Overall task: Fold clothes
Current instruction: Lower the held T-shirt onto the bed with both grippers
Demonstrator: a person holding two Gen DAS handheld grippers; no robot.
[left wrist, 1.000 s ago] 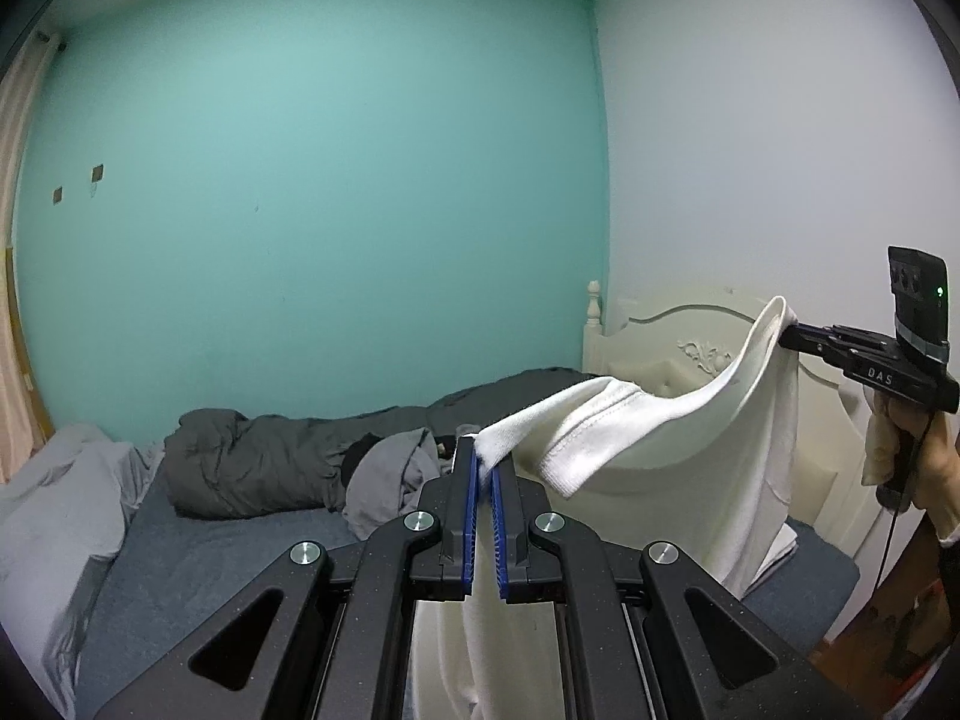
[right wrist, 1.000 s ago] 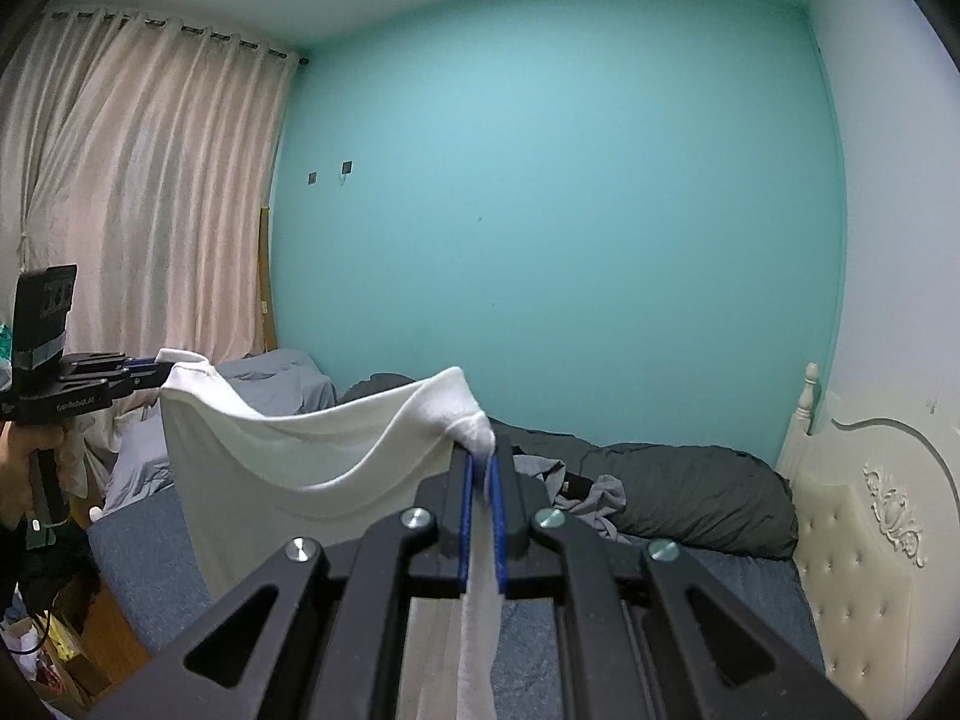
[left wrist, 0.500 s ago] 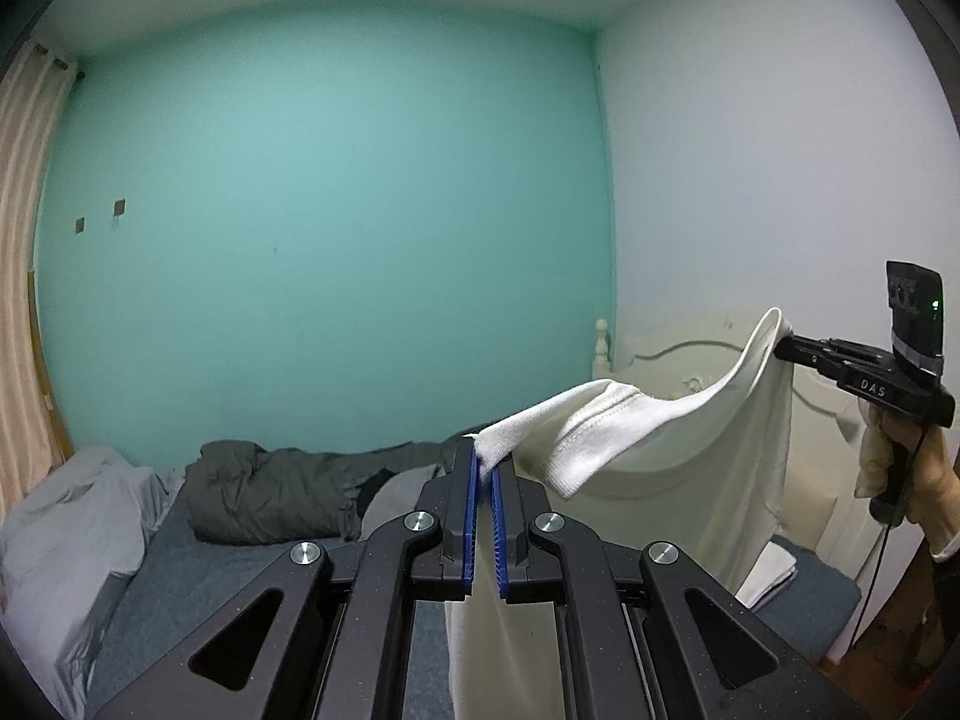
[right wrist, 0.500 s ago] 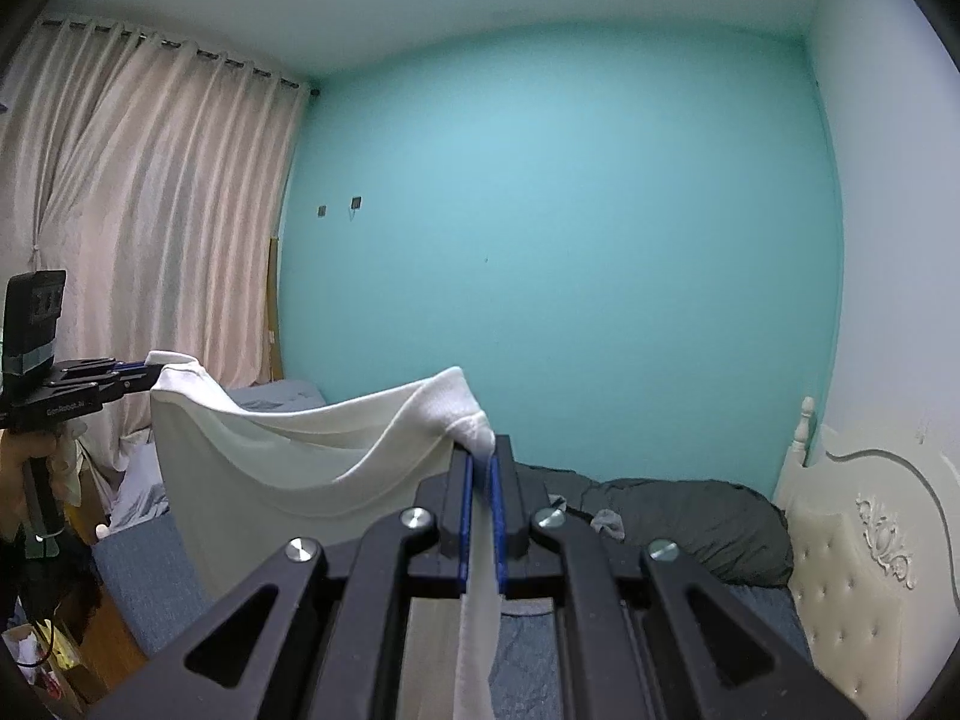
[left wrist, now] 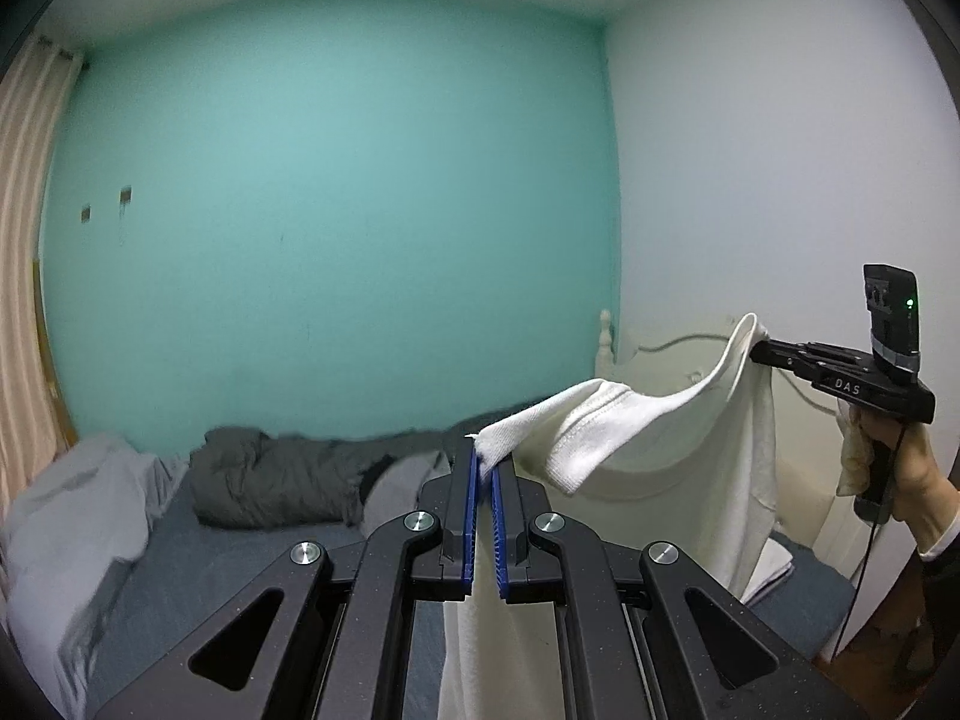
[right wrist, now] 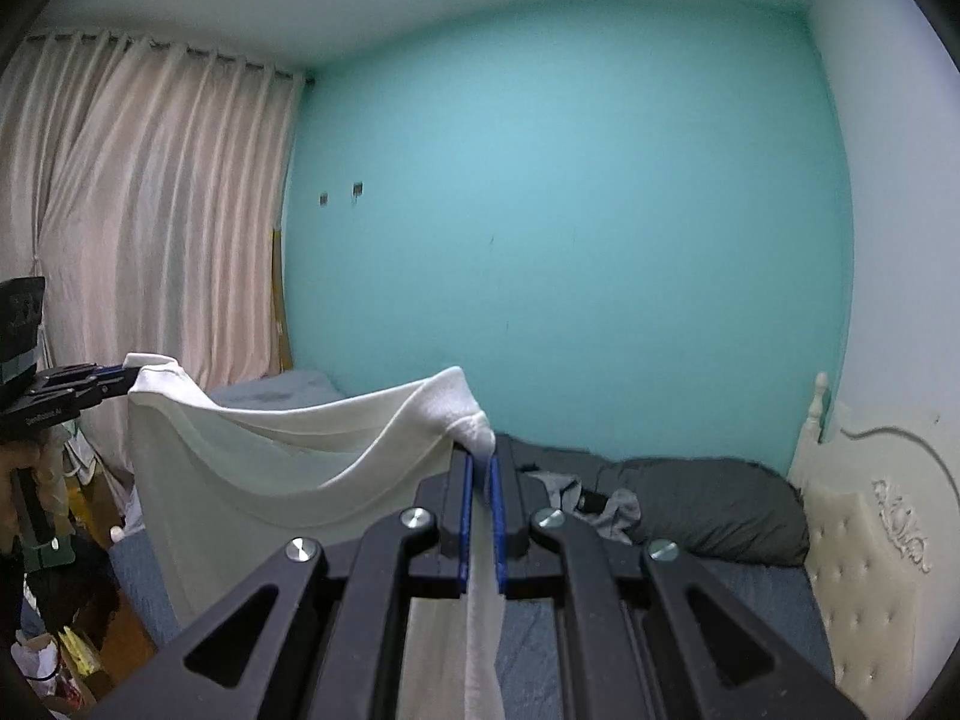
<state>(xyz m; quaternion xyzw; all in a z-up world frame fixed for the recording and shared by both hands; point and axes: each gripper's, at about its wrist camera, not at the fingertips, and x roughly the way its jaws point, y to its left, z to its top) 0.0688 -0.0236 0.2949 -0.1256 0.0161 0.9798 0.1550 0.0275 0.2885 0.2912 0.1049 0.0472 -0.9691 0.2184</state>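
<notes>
Garment: white knit shirt (left wrist: 654,450) with ribbed, stitched hem, stretched in the air above the bed (left wrist: 240,564).
Left hand-held gripper (left wrist: 483,468): blue ridged pads pinching one shirt corner.
Right hand-held gripper (right wrist: 480,468): pinching the other corner; its side reads "DAS".
Bed: blue sheet, rumpled dark grey duvet (right wrist: 708,510), cream tufted headboard (right wrist: 870,546).

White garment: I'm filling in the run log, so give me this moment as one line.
white garment held aloft, above bed | left hand-held gripper shut on it | right hand-held gripper shut on it | fold not begun
</notes>
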